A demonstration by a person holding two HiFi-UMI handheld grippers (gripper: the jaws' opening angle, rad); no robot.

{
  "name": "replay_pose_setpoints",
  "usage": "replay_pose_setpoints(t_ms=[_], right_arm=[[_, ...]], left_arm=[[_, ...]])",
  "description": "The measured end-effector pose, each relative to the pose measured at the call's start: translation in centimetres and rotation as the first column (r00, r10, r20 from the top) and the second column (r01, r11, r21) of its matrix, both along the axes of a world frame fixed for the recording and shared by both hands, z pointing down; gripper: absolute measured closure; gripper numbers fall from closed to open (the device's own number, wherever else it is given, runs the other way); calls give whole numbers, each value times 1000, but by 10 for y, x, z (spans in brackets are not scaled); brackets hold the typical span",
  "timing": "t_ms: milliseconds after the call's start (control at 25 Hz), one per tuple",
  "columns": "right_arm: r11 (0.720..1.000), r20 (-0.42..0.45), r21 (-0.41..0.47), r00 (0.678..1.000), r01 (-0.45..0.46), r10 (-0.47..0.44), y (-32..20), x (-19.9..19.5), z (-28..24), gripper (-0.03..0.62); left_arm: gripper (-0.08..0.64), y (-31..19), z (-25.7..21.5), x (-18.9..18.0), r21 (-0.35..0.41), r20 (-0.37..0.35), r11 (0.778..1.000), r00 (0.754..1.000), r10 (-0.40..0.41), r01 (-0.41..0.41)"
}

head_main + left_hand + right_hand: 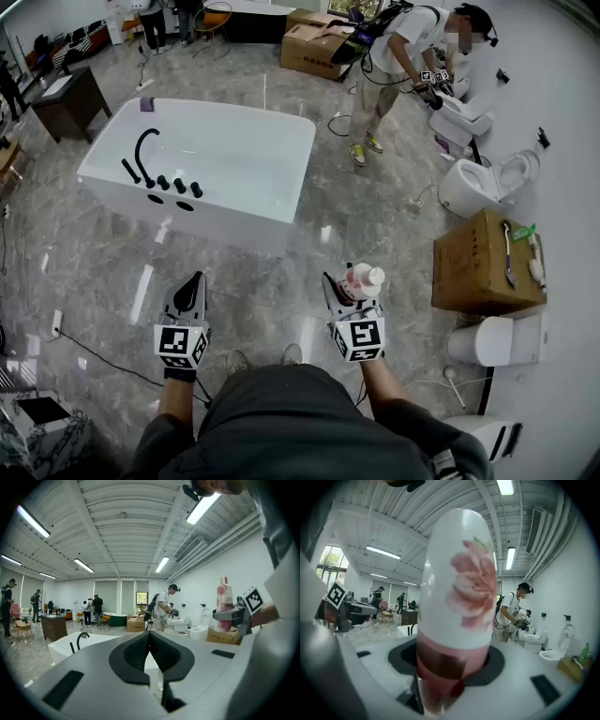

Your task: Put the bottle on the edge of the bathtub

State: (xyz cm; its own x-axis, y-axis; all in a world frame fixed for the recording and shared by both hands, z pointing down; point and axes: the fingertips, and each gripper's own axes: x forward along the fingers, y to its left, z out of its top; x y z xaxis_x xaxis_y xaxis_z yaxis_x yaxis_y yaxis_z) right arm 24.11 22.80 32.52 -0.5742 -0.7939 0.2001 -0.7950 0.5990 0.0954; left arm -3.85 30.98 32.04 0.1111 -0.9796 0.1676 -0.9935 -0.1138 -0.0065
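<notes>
Right tongs (pixel 347 289): clamped on bottle (pixel 362 278), gripped low on body, carried upright, well apart from bathtub (pixel 239 228). Left tongs (pixel 194 289): closed, empty. Bottle judged rigid, smooth, likely slippery, moderately light; firm mid-body hold advised.

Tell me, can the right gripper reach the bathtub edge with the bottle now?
Probably not yet: the right gripper, shut on the bottle, hangs apart from the bathtub, but only floor lies between.
</notes>
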Motion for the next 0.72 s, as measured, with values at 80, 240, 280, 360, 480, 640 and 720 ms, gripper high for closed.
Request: replay_pose_setpoints(t_ms=[80,240,280,360,480,640,720], right_arm=[[1000,-3,-1,1000,2,-2,-1,1,1,367],[1000,-9,-1,1000,7,-7,-3,5,2,367],[1000,-9,0,1000,9,-9,-3,6,3,367],[1000,-9,2,1000,13,-13,-4,8,3,365],[1000,-10,3,1000,20,-20,-6,9,5,365],[999,-9,-3,999,32,-32,-10,13,9,365],[999,-11,-9,999,43,-43,-13,19,13,365]], left_arm=[[558,-1,0,1,0,1,1000,1000,0,0],[558,-2,0,5,-2,3,1000,1000,-2,2],[560,-3,0,7,-2,4,1000,1000,-3,3],[558,-3,0,9,-4,6,1000,1000,-4,4],[560,-6,3,12,-10,7,1000,1000,-7,7],[558,-11,5,17,-15,9,1000,1000,-17,17],[558,-14,6,23,-15,12,1000,1000,-25,25]])
